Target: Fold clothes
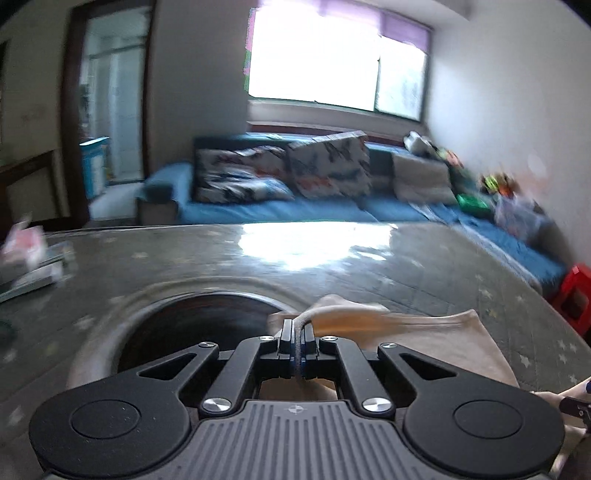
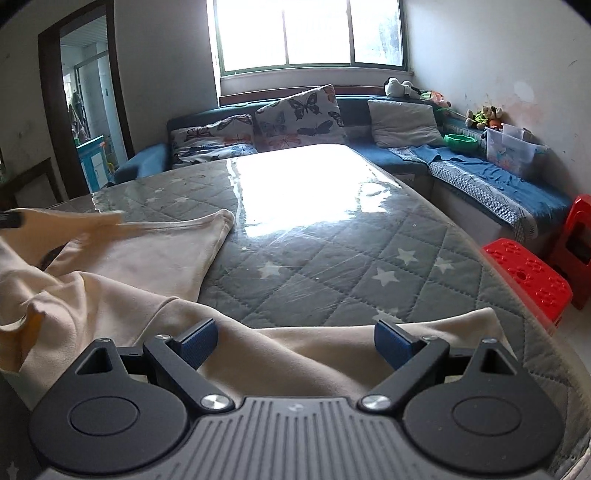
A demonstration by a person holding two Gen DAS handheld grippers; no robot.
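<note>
My left tongs (image 1: 296, 345) are clamped on a bunched edge of the cream cotton garment (image 1: 436, 343), fabric pinched flat between the pads and lifted off the surface; the cloth trails right and away from that grip, blurred where it hangs; my right tongs (image 2: 295, 345) stand wide apart with nothing pinched, blue pads (image 2: 199, 341) either side of a cream fold lying just under them.

The garment lies on the grey quilted, star-printed counter (image 2: 332, 266) under clear glossy film; bulk of it sits near me and to the left in the right wrist view, one flat cream panel (image 2: 155, 254) reaching further out, its long edge running away from me toward the window; a dark round opening (image 1: 207, 325) shows just beyond the left tongs, what it is I can't tell.

Key relation, my judgement: the free hem is directly below the right tongs, so that hand is nearer and needs only a short drop and close; the left already holds the opposite edge, so the fold axis would run between the two grips.

Further out: red perforated plastic stool (image 2: 528, 277) right of the counter; blue sofa (image 2: 406, 158) with butterfly-print cushions (image 2: 299, 114); bright window (image 2: 310, 33) behind.
</note>
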